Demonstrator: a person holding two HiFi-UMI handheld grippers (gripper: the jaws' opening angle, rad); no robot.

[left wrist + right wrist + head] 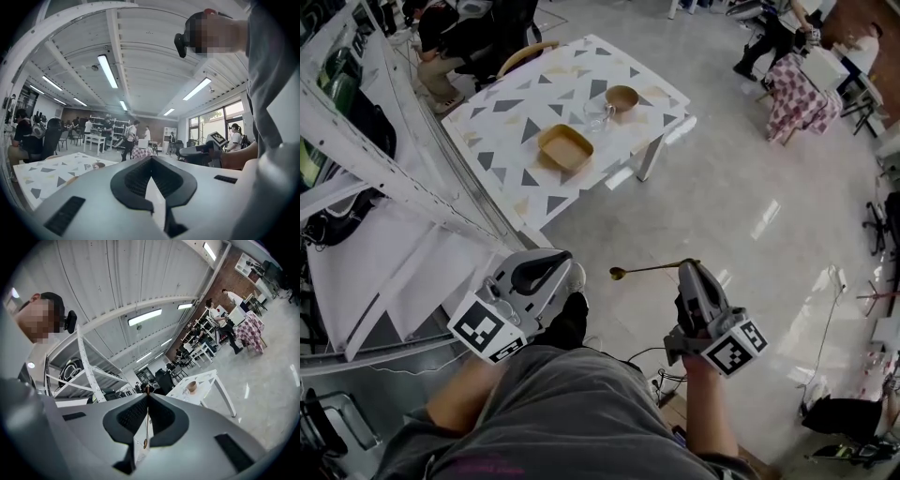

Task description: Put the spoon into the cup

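My right gripper [686, 266] is shut on a slim golden spoon [649, 270], which sticks out level to the left over the floor. In the right gripper view the spoon [146, 425] shows as a thin strip pinched between the shut jaws of the right gripper [148, 395]. A clear glass cup [597, 114] stands far off on the white table with grey triangles [516, 108], beside a wooden bowl [622, 97]. The left gripper [565, 266] hangs shut and empty near my body, with its jaws closed on nothing in the left gripper view [151, 158].
A square wooden tray [565, 147] lies on the table near the cup. White metal shelving [384, 150] runs along the left. The grey floor [741, 206] lies between me and the table. People and a checked-cloth table [797, 94] are at the far right.
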